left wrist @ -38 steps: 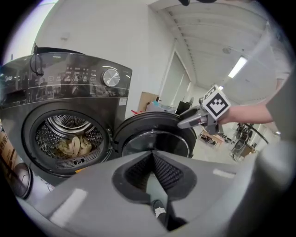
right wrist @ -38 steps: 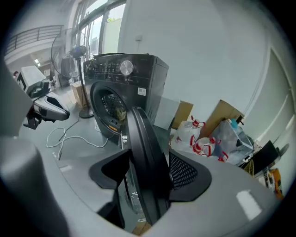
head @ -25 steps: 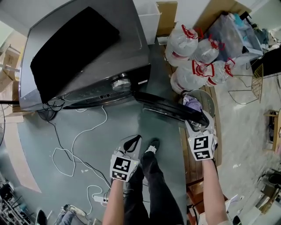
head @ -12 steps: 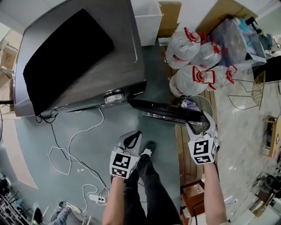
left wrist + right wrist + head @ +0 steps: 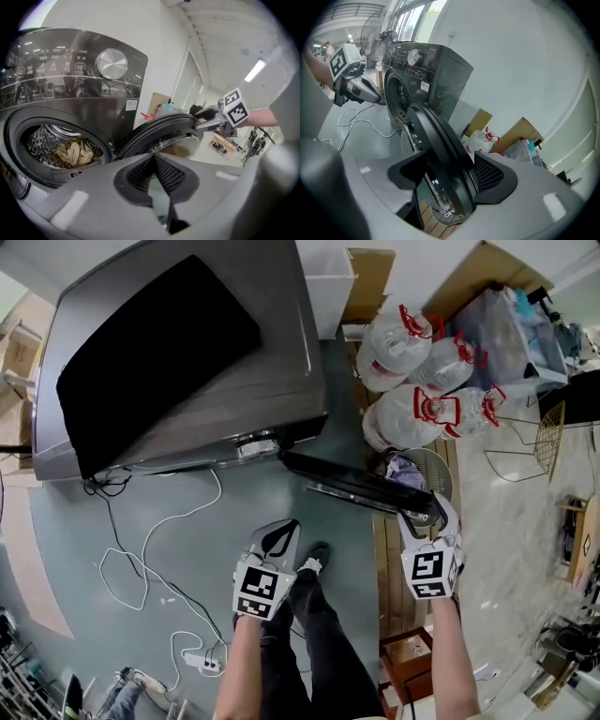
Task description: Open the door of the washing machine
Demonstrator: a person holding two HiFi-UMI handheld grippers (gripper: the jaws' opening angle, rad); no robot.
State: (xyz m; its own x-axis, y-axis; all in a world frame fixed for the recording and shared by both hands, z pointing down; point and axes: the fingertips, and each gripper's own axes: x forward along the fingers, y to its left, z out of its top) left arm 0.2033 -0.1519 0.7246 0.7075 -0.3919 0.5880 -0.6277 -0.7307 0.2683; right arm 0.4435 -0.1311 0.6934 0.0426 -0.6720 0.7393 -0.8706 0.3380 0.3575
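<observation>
While my right tool (image 5: 433, 514) is clamped on the rim of the door (image 5: 361, 486), swung wide from the washing machine (image 5: 187, 362), pulling further could strain its hinge or slip my grip; my left tool (image 5: 279, 538) hangs closed, empty, near a loose floor cable (image 5: 222, 493).
</observation>
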